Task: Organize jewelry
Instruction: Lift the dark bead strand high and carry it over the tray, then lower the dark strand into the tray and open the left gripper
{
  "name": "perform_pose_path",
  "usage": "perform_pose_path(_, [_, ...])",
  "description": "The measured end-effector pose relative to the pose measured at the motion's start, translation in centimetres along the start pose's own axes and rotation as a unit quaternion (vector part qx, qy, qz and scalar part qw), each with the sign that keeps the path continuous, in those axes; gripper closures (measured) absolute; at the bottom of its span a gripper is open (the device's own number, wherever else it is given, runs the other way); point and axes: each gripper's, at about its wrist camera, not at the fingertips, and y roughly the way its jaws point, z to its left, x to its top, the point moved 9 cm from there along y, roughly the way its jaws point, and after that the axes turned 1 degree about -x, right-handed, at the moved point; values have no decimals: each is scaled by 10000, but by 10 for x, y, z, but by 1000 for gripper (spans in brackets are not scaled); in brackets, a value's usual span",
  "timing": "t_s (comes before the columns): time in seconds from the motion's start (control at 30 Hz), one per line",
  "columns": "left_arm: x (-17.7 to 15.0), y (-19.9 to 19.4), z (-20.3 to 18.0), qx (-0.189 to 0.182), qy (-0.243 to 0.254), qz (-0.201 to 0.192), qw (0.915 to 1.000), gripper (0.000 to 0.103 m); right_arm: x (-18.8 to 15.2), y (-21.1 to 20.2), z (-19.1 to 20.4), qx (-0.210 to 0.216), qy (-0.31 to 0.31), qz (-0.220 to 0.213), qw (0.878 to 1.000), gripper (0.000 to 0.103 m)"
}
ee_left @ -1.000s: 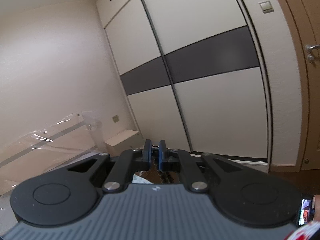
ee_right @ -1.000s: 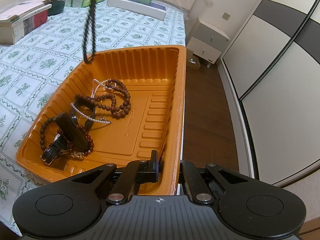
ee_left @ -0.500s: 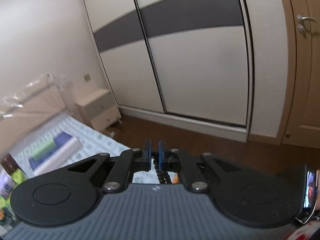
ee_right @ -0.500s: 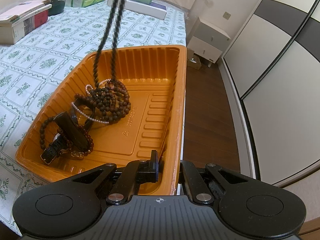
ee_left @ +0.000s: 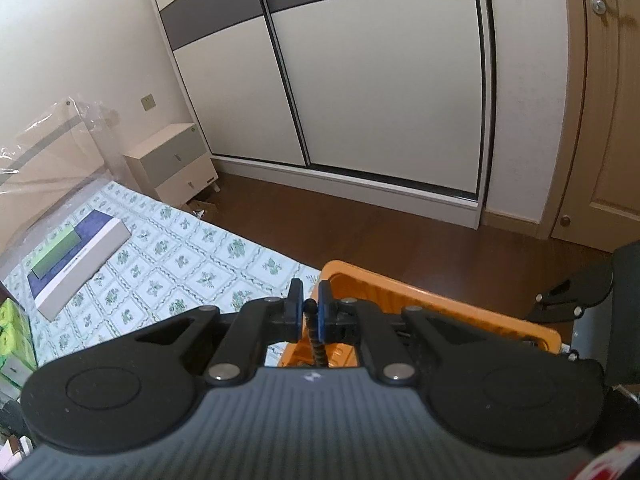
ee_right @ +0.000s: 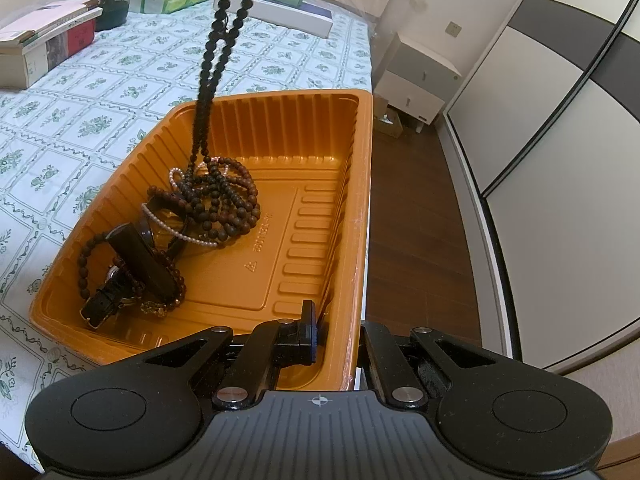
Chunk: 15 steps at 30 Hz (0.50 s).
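Bead necklace (ee_right: 216, 46) dangles from the clenched left claw (ee_left: 309, 307) into an orange tray (ee_right: 308, 216), whose near-right rim the right claw (ee_right: 340, 344) clamps.

A sliding wardrobe (ee_left: 380, 80) stands beside a wooden door (ee_left: 608, 120) on dark floor (ee_left: 400, 232).

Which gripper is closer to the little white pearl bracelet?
Left. The left gripper hangs above the pearl bracelet, holding the bead necklace; the right gripper clamps the tray's near rim.

Soft even indoor light, faint sheen on floor (ee_left: 400, 240); strong fisheye bending at edges; sharp, no blur.
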Motion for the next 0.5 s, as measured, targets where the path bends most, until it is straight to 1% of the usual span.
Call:
perform_pose_path(0.2, [-7, 6, -4, -30, -30, 105, 9999, 97, 0, 0, 0, 0, 3, 0, 10000, 99])
perform_pose_path(0.5, [-30, 26, -8, -168, -133, 437, 9988, 97, 0, 0, 0, 1, 1, 5, 10000, 99])
